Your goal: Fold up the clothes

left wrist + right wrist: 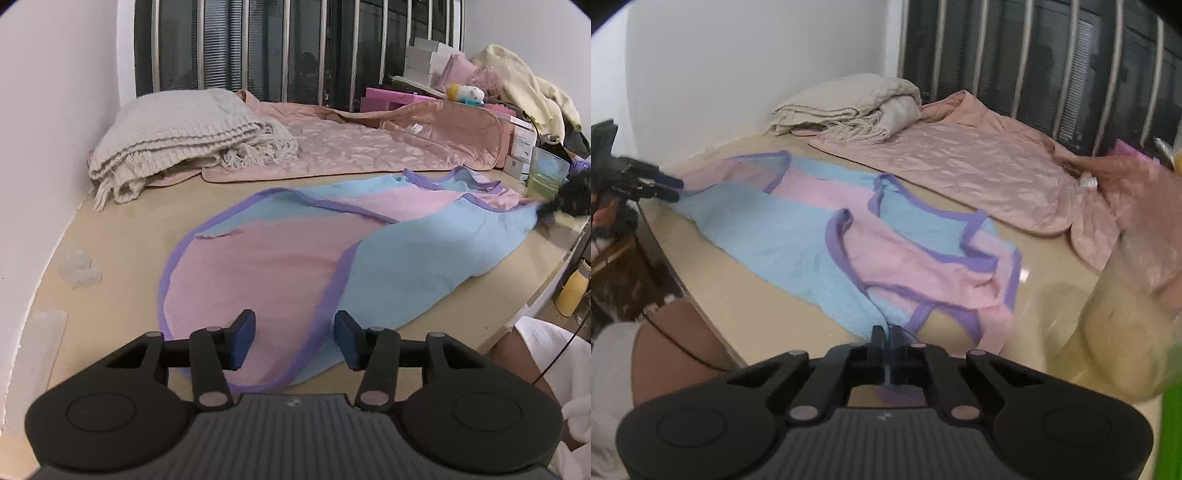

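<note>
A pink and light-blue garment with purple trim (295, 251) lies spread lengthwise on the beige table (122, 258). My left gripper (294, 332) is open, its blue pads just above the garment's near hem, holding nothing. In the right wrist view the same garment (798, 236) stretches away, and my right gripper (886, 334) is shut on its near blue edge at the shoulder-strap end. The left gripper also shows at the far left of that view (670, 188), at the garment's other end. The right gripper appears as a dark blur (569, 201) in the left wrist view.
A folded cream blanket (184, 136) and a pink satin quilt (369, 147) lie at the back of the table. Boxes, a plush toy and a green cup (546, 173) crowd the right side. A window grille (295, 48) runs behind. A white wall (55, 110) is on the left.
</note>
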The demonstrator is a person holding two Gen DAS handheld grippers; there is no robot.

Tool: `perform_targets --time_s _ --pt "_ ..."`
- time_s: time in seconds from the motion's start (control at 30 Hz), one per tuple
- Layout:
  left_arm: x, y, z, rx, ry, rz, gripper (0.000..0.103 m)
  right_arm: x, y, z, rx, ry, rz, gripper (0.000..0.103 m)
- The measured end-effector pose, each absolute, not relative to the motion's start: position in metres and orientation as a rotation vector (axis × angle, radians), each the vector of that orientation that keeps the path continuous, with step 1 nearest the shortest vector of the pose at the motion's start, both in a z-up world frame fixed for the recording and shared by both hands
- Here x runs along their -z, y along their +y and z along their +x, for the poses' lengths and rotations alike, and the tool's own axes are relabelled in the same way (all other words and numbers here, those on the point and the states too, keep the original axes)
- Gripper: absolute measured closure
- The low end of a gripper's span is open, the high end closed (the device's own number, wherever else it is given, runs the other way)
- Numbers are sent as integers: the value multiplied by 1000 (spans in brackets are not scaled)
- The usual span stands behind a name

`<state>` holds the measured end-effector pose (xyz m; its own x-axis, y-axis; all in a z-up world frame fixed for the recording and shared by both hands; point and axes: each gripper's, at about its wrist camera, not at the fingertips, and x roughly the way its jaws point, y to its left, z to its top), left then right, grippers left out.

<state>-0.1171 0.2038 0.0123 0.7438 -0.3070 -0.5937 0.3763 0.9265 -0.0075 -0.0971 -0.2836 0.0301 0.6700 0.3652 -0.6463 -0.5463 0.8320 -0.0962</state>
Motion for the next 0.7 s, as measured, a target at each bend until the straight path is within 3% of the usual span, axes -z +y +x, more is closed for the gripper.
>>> perform_targets --time_s 0.17,0.23,0.37,0.43,0.53,0.7 --pt "-13 207 -109 331 640 112 54 -49 -281 -72 -418 624 -360 101" --pt "-17 212 -108 309 660 68 54 -38 -271 -64 -363 635 -410 82" --pt "-36 219 -115 300 617 -22 54 -39 -258 -82 -412 609 -424 74" --pt "-50 214 -109 298 583 -42 47 -47 -251 -88 -477 574 -368 65" --pt "-66 197 -80 284 558 -73 38 -52 -225 -70 -546 553 -301 65" --pt "-68 157 -21 255 586 -30 36 -50 -184 -16 -524 583 -208 65"
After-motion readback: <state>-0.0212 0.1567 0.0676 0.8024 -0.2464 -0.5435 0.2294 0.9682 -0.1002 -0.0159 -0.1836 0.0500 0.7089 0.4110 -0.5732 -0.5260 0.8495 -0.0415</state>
